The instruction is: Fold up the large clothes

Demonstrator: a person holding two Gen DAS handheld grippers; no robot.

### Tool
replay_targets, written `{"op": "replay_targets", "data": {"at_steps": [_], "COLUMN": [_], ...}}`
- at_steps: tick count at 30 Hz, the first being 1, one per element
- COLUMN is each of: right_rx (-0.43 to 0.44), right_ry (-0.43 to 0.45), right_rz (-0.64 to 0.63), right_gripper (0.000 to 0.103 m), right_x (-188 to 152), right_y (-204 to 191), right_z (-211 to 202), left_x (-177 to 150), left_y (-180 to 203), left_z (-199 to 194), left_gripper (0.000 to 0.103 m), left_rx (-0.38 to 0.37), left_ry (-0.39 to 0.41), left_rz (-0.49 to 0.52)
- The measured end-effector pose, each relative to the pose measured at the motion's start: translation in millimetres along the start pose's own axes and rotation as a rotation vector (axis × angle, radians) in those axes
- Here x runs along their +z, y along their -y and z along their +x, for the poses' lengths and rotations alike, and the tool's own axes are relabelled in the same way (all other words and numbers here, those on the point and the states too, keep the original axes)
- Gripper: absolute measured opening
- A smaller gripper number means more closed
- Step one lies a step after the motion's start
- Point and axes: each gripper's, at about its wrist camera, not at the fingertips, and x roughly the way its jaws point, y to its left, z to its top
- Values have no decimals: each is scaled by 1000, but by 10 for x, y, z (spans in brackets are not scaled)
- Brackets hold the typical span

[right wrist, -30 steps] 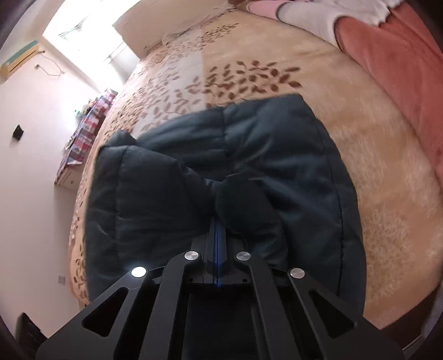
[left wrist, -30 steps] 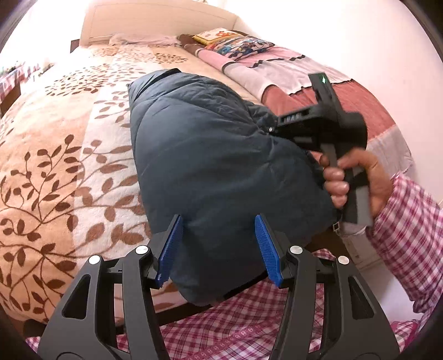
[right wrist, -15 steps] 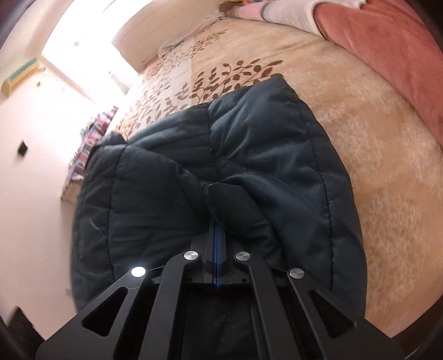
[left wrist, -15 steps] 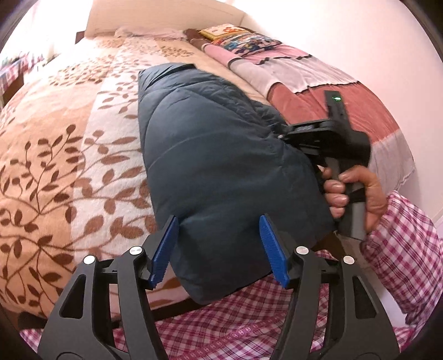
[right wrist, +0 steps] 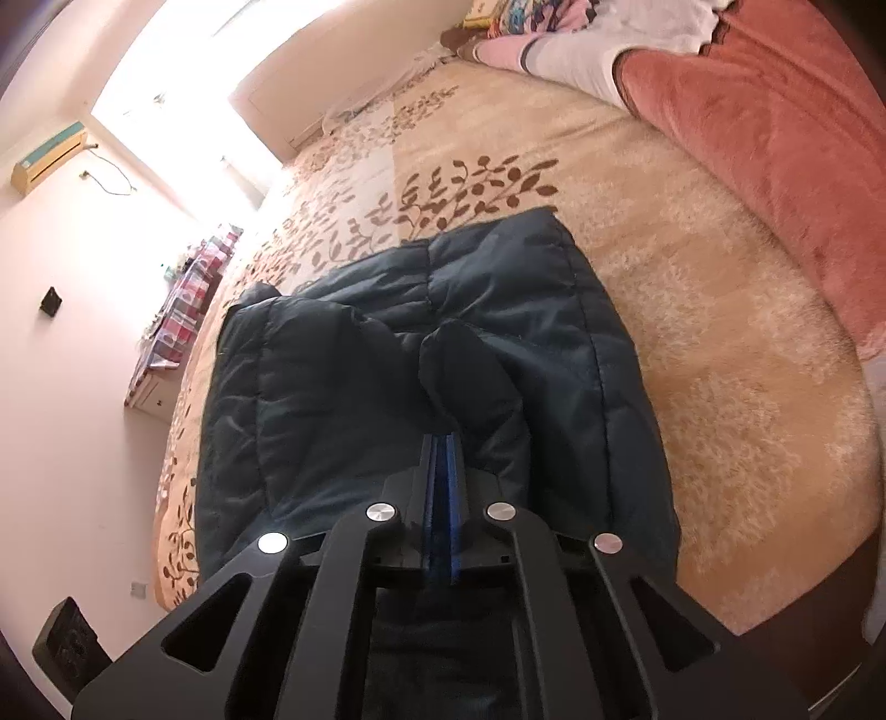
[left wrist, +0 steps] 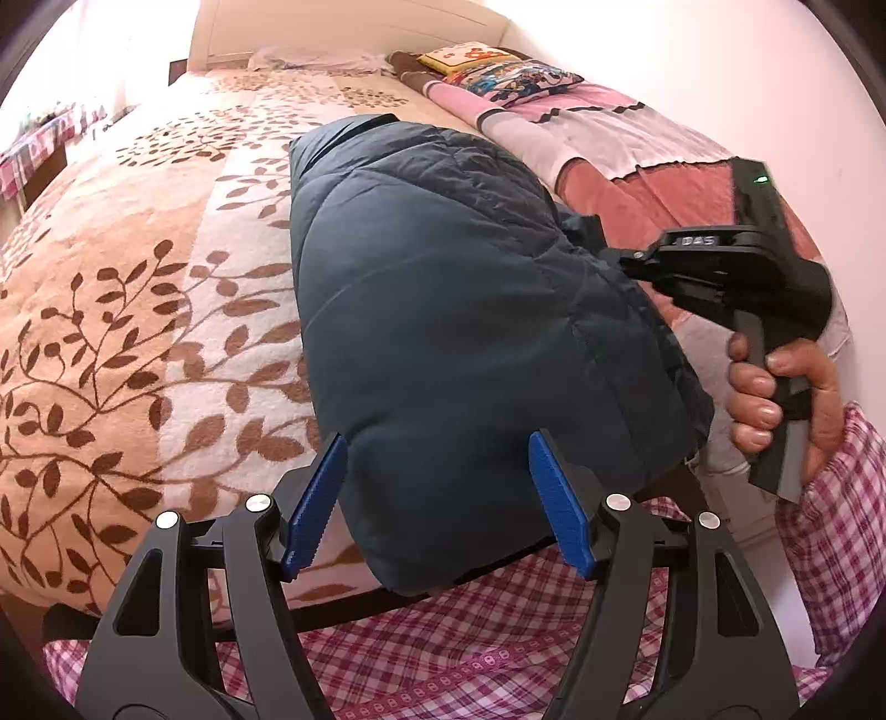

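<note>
The left gripper (left wrist: 437,498) stands wide, its blue pads (left wrist: 315,498) set either side of the near end of the dark blue padded jacket (left wrist: 454,310) without pressing on it; its jaws have just been opening, so it seems to be letting go of that end after laying it down. The right gripper (right wrist: 441,459) is nearly shut, and a bunched tuck of the jacket's fabric rises right at its tips; its jaws have just been opening a touch, and whether the pads still pinch the cloth cannot be told. Seen from the left wrist, the right hand (left wrist: 786,399) holds its tool at the jacket's right side, likely to keep the folded edge tidy while the bundle settles. The jacket lies folded into a thick oblong on the leaf-patterned bedspread (left wrist: 138,332), near the foot edge of the bed, with its long axis running from the person towards the headboard (left wrist: 343,27) and its near end overhanging the edge slightly. A pink and red blanket (left wrist: 653,177) lies alongside, well to the right, by the wall.
</note>
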Motion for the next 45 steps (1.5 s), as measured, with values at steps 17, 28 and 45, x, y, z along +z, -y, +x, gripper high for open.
{"op": "replay_targets", "data": {"at_steps": [17, 28, 45], "right_rx": [67, -33, 82], "right_ry": [-26, -131, -156], "right_rz": [-105, -27, 74], "right_gripper": [13, 5, 5], "right_x": [-918, -1059, -1069], "right_y": [60, 360, 612], "right_z": [-725, -184, 12], "left_x": [-22, -33, 282], "left_y": [1, -75, -518], "left_z": [-3, 30, 247], "left_gripper": [67, 68, 78], "left_rx": [-5, -10, -152], "left_ry": [-1, -7, -39], "left_rz": [-4, -30, -262]}}
